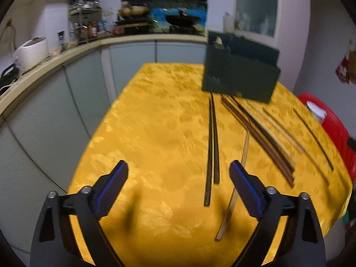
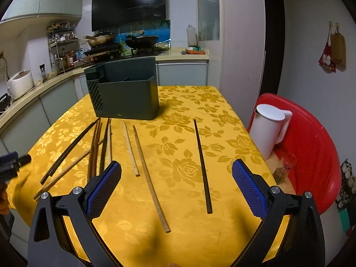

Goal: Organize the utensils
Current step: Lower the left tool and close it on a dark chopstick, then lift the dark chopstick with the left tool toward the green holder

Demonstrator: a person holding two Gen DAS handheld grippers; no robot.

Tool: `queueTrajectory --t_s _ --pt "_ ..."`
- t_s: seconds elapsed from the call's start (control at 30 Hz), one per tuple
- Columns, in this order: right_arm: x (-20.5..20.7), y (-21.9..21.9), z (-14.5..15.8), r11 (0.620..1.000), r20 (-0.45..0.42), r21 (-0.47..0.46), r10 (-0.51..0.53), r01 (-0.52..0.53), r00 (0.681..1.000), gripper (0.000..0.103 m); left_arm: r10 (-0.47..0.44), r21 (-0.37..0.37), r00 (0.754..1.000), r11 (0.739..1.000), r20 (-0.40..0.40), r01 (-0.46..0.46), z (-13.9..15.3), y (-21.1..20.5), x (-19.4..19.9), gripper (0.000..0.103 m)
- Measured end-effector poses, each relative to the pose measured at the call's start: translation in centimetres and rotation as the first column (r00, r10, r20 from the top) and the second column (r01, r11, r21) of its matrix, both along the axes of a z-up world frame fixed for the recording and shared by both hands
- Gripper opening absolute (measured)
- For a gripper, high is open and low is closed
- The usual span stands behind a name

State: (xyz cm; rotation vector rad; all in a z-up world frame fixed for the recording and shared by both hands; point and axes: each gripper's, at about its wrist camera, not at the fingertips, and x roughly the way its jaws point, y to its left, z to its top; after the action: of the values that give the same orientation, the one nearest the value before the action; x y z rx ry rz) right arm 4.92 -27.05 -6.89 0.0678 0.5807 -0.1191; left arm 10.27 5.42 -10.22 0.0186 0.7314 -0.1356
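Scene: a worktop (image 2: pixel 191 102) under a yellow flowered cloth, chopsticks lying loose on it, a dark green utensil holder (image 2: pixel 124 95) standing at its far side.
Left tongs (image 1: pixel 179 183): spread wide with nothing between the pads, hovering over the cloth just left of a pair of dark chopsticks (image 1: pixel 212 146).
Right tongs (image 2: pixel 176 185): also released and empty, above a long pale chopstick (image 2: pixel 151 178) and a single dark chopstick (image 2: pixel 202 164).
Where the sticks lie: all flat on the cloth, most pointing roughly toward the holder. In the right wrist view a crossed heap of dark and brown ones (image 2: pixel 95 146) lies to the left, a short pale stick (image 2: pixel 131 149) just beside the long pale one, and the single dark one well apart on the right.
Holder: upright, open at the top, with inner dividers — which compartment suits chopsticks cannot be told from here.
Handling: the sticks look light, stiff and thin; smooth ones may roll or slip from the pads, and the cloth may bunch under a scraping finger.
Where to grip: likely across the shaft near the middle or the thicker near end, so the stick does not swing — the isolated ones first, since the heap overlaps.
Beside the worktop: a white jug (image 2: pixel 270 129) on a red chair (image 2: pixel 311 146).
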Motion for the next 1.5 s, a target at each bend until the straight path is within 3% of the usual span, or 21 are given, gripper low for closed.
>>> queueTrajectory --t_s 0.13,0.23,0.33,0.47,0.57,0.67,0.87,0.93,0.97,1.07,1.13,1.23,1.5 --pt "0.5 -0.7 -1.2 1.0 -0.03 -0.025 -0.006 0.006 1.0 0.097 -0.047 0.053 0.998 0.997 -0.044 0.049 -1.7 -0.9 0.6 0.065" --pt "0.9 -1.4 -2.0 1.0 -0.059 -0.006 -0.017 0.017 0.998 0.097 -0.077 0.043 0.993 0.996 -0.094 0.082 -2.8 -1.1 1.3 0.053" --pt "1.3 -2.0 -2.8 1.0 -0.081 -0.002 -0.022 0.022 0.996 0.097 -0.118 0.033 0.986 0.992 -0.119 0.122 -3.3 -1.5 1.6 0.048" --pt "1.4 -2.6 -3.6 1.0 -0.103 0.009 -0.022 0.023 0.994 0.097 -0.156 0.081 0.982 0.983 -0.109 0.165 -3.5 -2.3 1.5 0.038" --pt "1.2 -3.2 -4.1 1.0 -0.109 0.006 -0.025 0.026 0.994 0.095 -0.144 0.068 0.983 0.986 -0.112 0.152 -3.5 -2.0 1.9 0.035" --pt "1.0 -3.9 -4.8 1.0 -0.121 -0.003 -0.017 0.017 0.993 0.085 -0.125 0.058 0.988 0.99 -0.089 0.13 -3.5 -1.5 1.6 0.025" --pt "1.6 -5.0 -6.8 0.999 -0.169 0.034 0.017 -0.012 0.985 0.062 -0.158 0.052 0.985 0.985 -0.073 0.162 -3.5 -2.2 0.7 0.019" --pt "1.9 -4.9 -7.4 0.999 -0.189 0.027 0.025 -0.02 0.982 0.052 -0.166 0.058 0.984 0.984 -0.067 0.17 -3.5 -2.5 0.4 0.014" --pt "1.9 -4.7 -7.6 1.0 -0.193 0.02 0.025 -0.022 0.981 0.051 -0.17 0.054 0.983 0.983 -0.068 0.174 -3.5 -2.6 0.3 0.011" --pt "1.8 -4.1 -7.6 0.999 -0.181 0.012 0.041 -0.039 0.983 0.04 -0.173 0.05 0.983 0.983 -0.066 0.176 -3.5 -2.6 0.3 0.01" --pt "1.8 -3.8 -7.7 0.999 -0.172 0.008 0.053 -0.053 0.984 0.026 -0.172 0.038 0.983 0.984 -0.067 0.175 -3.5 -2.5 0.3 0.009" --pt "1.8 -3.2 -7.7 0.998 -0.169 -0.009 0.066 -0.069 0.983 0.016 -0.169 0.015 0.983 0.985 -0.069 0.17 -3.5 -2.4 0.3 0.007" --pt "1.7 -2.7 -7.1 0.997 -0.179 -0.007 0.073 -0.075 0.981 0.008 -0.174 0.025 0.982 0.984 -0.069 0.177 -3.0 -2.5 0.0 0.007"
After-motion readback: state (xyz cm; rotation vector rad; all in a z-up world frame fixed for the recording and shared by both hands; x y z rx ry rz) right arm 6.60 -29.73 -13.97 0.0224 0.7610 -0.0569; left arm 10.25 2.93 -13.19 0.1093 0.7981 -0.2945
